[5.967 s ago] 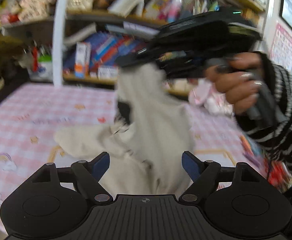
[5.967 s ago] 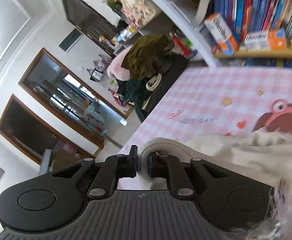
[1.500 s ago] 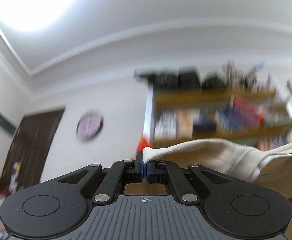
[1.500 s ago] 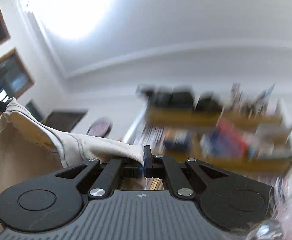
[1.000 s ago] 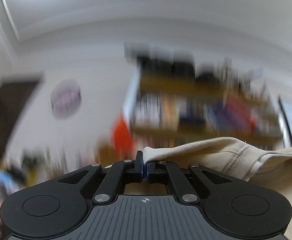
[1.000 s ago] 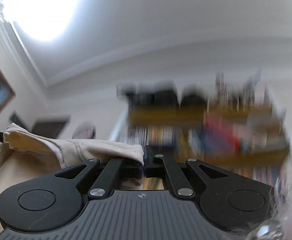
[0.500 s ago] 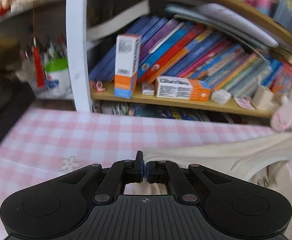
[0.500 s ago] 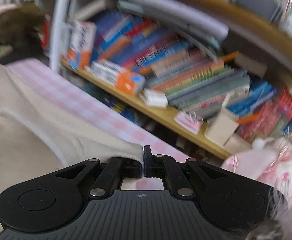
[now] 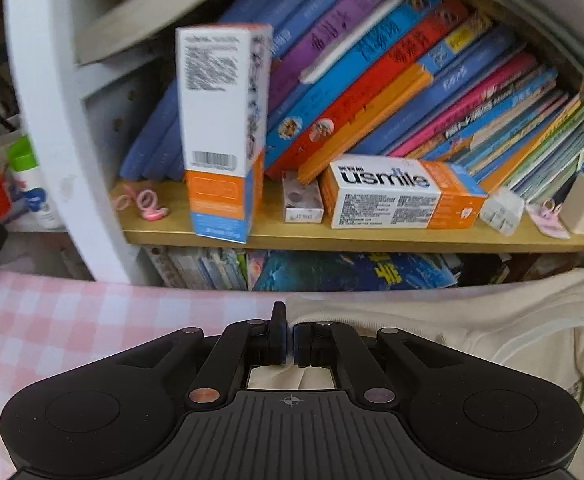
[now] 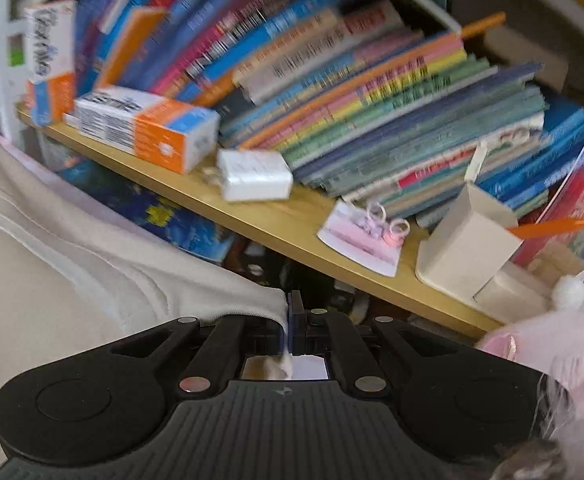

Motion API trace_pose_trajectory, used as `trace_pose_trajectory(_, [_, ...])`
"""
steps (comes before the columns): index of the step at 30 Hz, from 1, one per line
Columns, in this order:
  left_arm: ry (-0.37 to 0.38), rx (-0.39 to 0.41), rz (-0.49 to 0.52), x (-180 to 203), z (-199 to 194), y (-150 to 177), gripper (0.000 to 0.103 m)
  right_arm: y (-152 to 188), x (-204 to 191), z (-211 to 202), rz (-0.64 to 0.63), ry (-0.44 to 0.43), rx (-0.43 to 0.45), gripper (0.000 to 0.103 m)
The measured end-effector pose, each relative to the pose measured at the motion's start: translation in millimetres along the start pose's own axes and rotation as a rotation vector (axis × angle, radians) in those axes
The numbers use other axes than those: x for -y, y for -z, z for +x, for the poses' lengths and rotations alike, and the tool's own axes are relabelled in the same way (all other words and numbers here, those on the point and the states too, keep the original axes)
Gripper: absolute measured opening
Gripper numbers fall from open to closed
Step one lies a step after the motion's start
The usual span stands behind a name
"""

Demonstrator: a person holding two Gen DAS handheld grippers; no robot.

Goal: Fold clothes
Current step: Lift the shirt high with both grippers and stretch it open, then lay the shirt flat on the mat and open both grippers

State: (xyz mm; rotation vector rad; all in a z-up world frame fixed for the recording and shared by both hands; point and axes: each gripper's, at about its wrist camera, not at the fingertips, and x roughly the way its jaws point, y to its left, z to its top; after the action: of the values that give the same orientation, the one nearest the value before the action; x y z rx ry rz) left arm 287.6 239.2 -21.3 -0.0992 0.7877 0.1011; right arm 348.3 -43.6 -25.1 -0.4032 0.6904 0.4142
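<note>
Where pinched: cream garment (image 9: 472,320) edge taut | cloth ribbed, creased

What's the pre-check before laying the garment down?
1. Left gripper shut on garment edge: ok.
2. Right gripper shut on garment edge: ok.
3. Edge between the two grips taut, no sag: cannot tell, neither view shows the whole span.
4. Checked tablecloth bare ahead of left gripper: ok.
5. Clear of the shelf beyond the garment: ok, though it looks near.
6. Rest of garment flat: cannot tell.
</note>
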Motion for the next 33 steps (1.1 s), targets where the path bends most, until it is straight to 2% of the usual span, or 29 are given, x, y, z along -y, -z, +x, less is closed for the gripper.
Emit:
trace_pose_trajectory(7, [-0.039, -0.039, 0.009, 2, 25, 3, 0.008, 9, -5, 24, -0.007, 0.031, -0.081, 0.003])
trace_pose_trajectory(10, [-0.053, -0.060, 0.027, 3, 32, 4, 0.009, 11, -5, 28, -0.020, 0.044, -0.085, 0.004])
trace_pose_trajectory(12, [-0.058, -0.065, 0.014, 1, 33, 5, 0.013, 12, -7, 28, -0.033, 0.055, -0.085, 0.004])
trace_pose_trajectory(14, [-0.059, -0.062, -0.017, -4, 30, 6, 0.025, 11, -8, 28, -0.034, 0.065, -0.090, 0.005])
trace_pose_trajectory(15, [-0.057, -0.049, -0.024, -7, 26, 6, 0.032, 11, -7, 28, -0.032, 0.071, -0.093, 0.010])
trace_pose_trajectory(16, [-0.055, -0.037, -0.032, -10, 22, 6, 0.034, 10, -5, 28, -0.026, 0.074, -0.097, 0.018])
trace_pose_trajectory(19, [-0.040, 0.013, -0.052, -23, 2, 3, 0.046, 10, 6, 24, 0.008, 0.075, -0.107, 0.034])
trace_pose_trajectory(22, [-0.031, 0.081, -0.056, -34, -33, 0, 0.052, 11, 17, 18, 0.036, 0.072, -0.109, 0.036])
trace_pose_trajectory(24, [-0.013, 0.124, -0.054, -41, -57, 1, 0.062, 16, 20, 7, 0.035, 0.057, -0.082, 0.039])
trace_pose_trajectory(26, [0.013, 0.154, -0.044, -46, -80, 8, 0.063, 19, 23, -8, 0.049, 0.040, -0.063, 0.039])
trace_pose_trajectory(29, [0.018, 0.157, -0.027, -45, -105, 26, 0.063, 28, 23, -36, 0.077, 0.013, -0.028, 0.041])
trace_pose_trajectory(33, [0.007, 0.140, -0.117, -45, -136, 73, 0.063, 51, 13, -83, 0.107, -0.032, 0.002, 0.043])
